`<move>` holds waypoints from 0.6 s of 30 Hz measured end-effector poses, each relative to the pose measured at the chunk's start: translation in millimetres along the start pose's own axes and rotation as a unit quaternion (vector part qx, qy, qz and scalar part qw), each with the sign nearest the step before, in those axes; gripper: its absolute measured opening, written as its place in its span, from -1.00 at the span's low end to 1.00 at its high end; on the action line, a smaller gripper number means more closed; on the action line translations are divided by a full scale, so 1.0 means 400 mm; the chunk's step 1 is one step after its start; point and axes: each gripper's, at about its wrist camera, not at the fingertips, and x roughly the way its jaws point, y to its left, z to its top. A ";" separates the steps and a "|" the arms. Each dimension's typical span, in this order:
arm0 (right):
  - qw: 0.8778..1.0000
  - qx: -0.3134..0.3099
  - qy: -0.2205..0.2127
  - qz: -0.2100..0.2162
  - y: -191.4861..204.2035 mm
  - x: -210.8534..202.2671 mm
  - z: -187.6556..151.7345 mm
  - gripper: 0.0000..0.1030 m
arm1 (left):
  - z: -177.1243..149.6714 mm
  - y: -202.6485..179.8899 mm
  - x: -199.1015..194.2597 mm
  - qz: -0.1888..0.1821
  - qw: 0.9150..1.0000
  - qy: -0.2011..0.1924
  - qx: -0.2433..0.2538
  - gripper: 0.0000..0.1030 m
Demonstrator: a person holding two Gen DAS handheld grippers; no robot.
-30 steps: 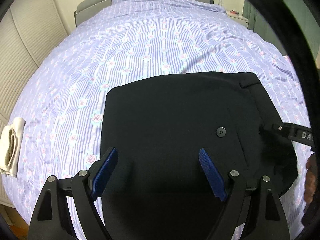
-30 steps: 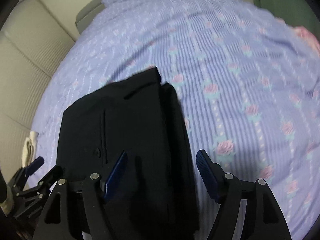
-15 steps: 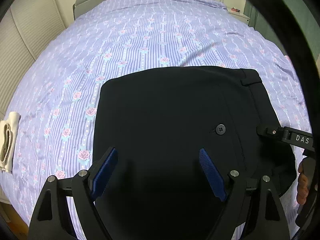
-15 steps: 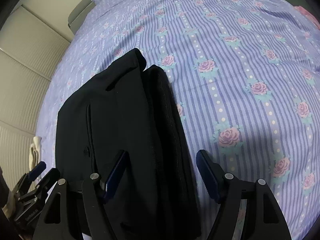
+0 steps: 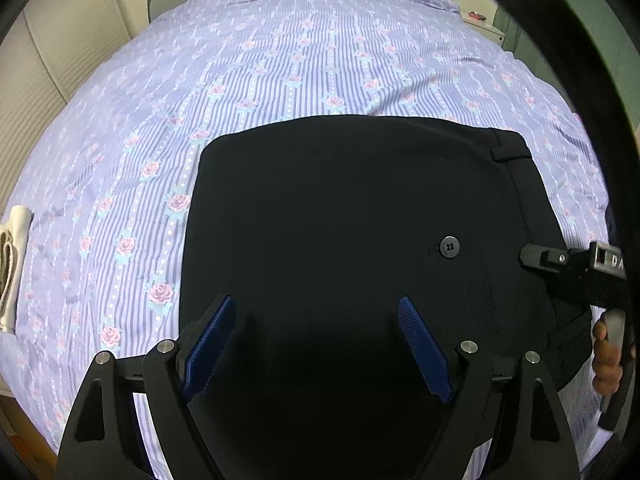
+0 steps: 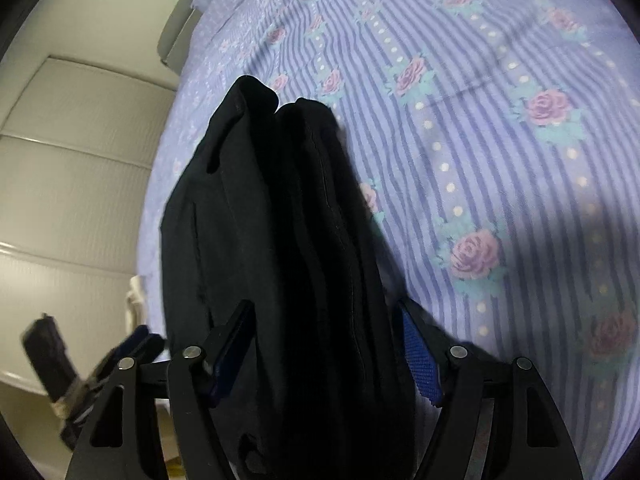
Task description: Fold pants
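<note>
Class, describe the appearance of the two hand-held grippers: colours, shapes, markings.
Left hand-held gripper: matte black angular linkage arms with triangular cut-outs, silver round pivot bolts, ribbed blue finger pads. Right hand-held gripper: same build; its black body bears white letters "DA" in the left view.

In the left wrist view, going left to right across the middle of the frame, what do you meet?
Cream folded cloth at the bed's left edge → floral striped bedsheet → black folded pants → pants button → right gripper coming in from the right edge.
</note>
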 end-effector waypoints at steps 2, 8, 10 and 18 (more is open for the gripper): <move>0.999 0.008 0.020 0.039 -0.001 0.003 0.002 0.01 | -0.003 -0.001 -0.003 -0.003 1.000 -0.001 0.000 0.62; 0.996 0.031 0.033 0.073 -0.021 0.041 0.018 0.03 | -0.010 -0.019 0.003 -0.010 1.000 -0.001 0.014 0.62; 0.994 0.056 0.035 0.090 -0.036 0.056 0.029 0.03 | -0.011 -0.026 0.009 -0.009 1.000 0.000 0.017 0.62; 0.999 0.006 0.006 -0.035 0.092 0.025 -0.001 -0.42 | -0.014 0.021 0.000 -0.035 0.999 0.007 -0.031 0.62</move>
